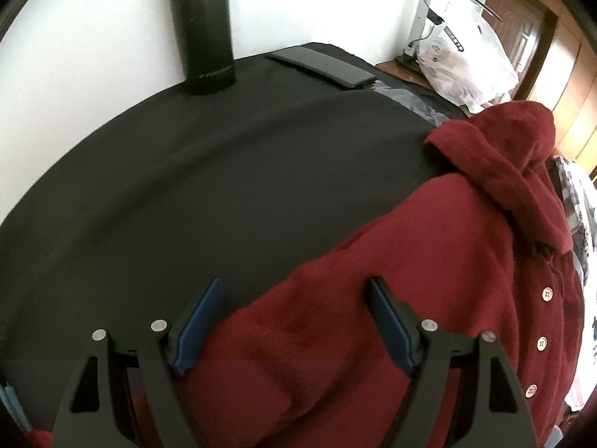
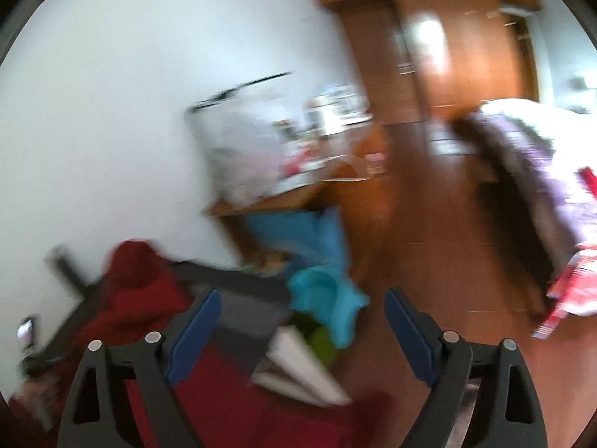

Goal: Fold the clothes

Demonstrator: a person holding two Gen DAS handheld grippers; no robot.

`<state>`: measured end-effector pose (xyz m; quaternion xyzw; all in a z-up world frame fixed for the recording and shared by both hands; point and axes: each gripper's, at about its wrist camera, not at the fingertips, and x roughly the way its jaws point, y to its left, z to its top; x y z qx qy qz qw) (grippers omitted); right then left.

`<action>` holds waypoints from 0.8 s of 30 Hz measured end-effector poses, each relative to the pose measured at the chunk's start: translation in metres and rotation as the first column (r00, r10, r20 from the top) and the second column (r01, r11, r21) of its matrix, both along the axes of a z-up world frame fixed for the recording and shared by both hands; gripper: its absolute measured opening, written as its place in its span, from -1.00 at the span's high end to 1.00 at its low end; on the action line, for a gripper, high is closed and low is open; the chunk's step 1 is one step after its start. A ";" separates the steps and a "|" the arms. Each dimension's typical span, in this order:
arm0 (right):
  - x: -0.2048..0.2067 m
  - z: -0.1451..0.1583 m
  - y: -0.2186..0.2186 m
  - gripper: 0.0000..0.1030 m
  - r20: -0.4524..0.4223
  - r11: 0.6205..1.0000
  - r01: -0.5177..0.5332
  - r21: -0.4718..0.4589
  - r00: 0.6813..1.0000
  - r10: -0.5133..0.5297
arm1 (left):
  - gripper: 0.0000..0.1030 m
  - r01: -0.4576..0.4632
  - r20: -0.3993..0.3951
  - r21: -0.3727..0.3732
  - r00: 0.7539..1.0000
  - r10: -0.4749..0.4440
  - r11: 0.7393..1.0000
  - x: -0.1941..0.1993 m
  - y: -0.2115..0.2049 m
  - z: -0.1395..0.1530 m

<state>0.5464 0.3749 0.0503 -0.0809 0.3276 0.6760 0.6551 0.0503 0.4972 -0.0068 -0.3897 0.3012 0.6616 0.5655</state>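
Your red garment [image 1: 391,261] lies on the right part of the black-covered surface [image 1: 186,171]. In the left wrist view its long axis runs from the lower left up to the upper right. The collar end [image 1: 496,138] points to the upper right, toward the far edge of the surface, and the button placket [image 1: 541,343] runs down the right side (three pale buttons show). A sleeve or folded edge crosses the lower middle, under your left gripper [image 1: 294,291].

Your left gripper hangs over that fabric with its fingers [image 1: 201,321] wide apart and nothing pinched between them. Your right gripper [image 2: 302,298] also has its fingers wide with nothing between them (this view is heavily blurred). Red cloth [image 2: 141,287] shows at its lower left.

Surface: the black cloth covers most of it. A dark tumbler [image 1: 201,33] stands upright at the back against the white wall [image 1: 93,56]. A flat dark slab [image 1: 321,67] lies near it, and a white plastic bag [image 1: 466,67] sits at the far right corner.

Room: wooden doors [image 2: 447,56], wooden floor [image 2: 447,261], a bed with patterned bedding [image 2: 541,149] at the right, and turquoise fabric [image 2: 324,291] beyond the surface.
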 end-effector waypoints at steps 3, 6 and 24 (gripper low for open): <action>-0.047 -0.017 0.028 -0.76 -0.049 0.959 -0.278 -0.054 0.960 0.275 | -0.59 0.002 -0.010 -0.006 1.000 -0.002 1.000 0.000 0.001 0.000; -0.081 -0.036 0.051 -0.76 -0.067 0.909 -0.405 -0.100 0.914 0.400 | -0.59 -0.002 -0.010 -0.011 1.000 0.001 1.000 -0.002 0.001 0.000; -0.112 -0.087 0.071 -0.77 -0.004 0.823 -0.542 -0.170 0.835 0.550 | -0.68 0.169 0.027 -0.040 0.985 -0.168 0.985 0.022 0.039 -0.010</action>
